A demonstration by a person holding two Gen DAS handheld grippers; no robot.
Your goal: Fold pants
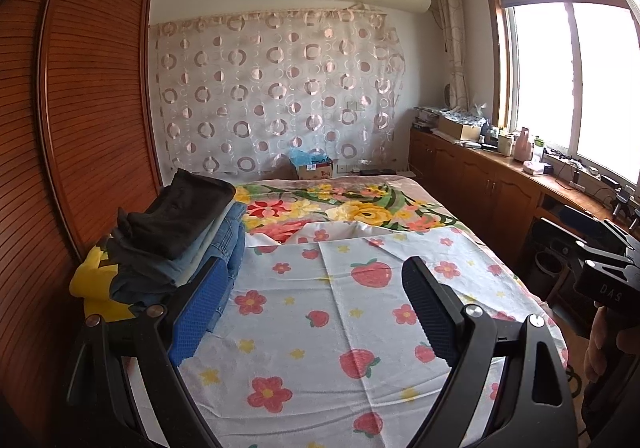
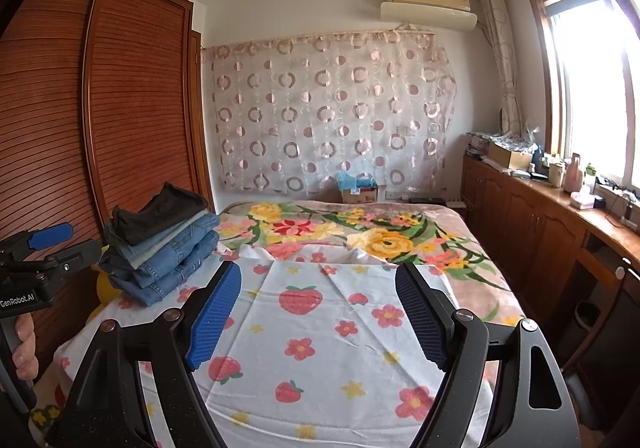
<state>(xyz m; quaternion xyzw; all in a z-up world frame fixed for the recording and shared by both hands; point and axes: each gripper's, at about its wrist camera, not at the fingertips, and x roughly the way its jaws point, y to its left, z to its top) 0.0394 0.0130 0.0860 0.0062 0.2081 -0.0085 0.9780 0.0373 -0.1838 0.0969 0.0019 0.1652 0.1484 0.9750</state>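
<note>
— Blue-padded left gripper (image 1: 316,312) hangs over the strawberry-and-flower print sheet (image 1: 320,328), jaws spread wide, nothing between them. Right gripper (image 2: 320,312)?

— Same: agape and empty above that sheet.

— Where are the pants?

— Stack of folded denim pants topped by a dark garment (image 1: 176,240) sits left of both grippers, at the bed's edge by the slatted wooden wardrobe (image 1: 80,107). Its long side runs away from us. Left gripper looks nearer.

— Obstacles?

— None between.
</note>
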